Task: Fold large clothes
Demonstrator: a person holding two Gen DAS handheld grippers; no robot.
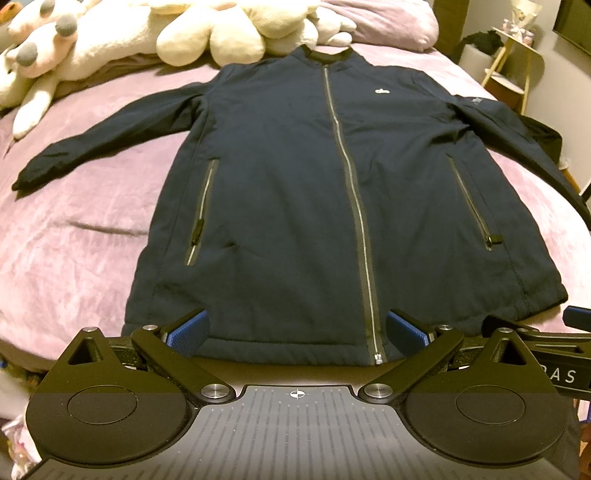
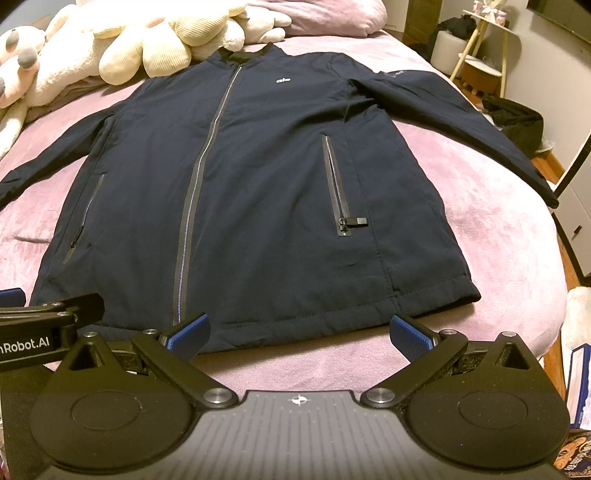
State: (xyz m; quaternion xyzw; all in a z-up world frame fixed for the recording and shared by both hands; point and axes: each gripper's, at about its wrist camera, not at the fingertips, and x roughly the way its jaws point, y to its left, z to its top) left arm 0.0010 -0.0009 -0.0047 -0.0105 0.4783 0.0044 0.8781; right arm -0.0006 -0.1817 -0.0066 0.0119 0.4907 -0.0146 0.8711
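Note:
A dark navy zip jacket [image 1: 280, 192] lies flat and face up on a pink bedspread [image 1: 74, 229], zipped, collar at the far end, both sleeves spread out. It also shows in the right wrist view [image 2: 258, 177]. My left gripper [image 1: 297, 332] is open and empty, just above the jacket's near hem around the zipper's bottom end. My right gripper [image 2: 299, 334] is open and empty at the near hem, right of the zipper. The right gripper's body shows at the right edge of the left wrist view [image 1: 554, 354]; the left gripper's body shows at the left edge of the right wrist view [image 2: 44, 317].
Cream and pink plush toys [image 1: 110, 33] and a pink pillow [image 1: 388, 18] lie at the head of the bed. A small white side table [image 2: 480, 62] and dark items [image 2: 513, 118] stand past the bed's right edge. The right sleeve [image 2: 480, 125] reaches that edge.

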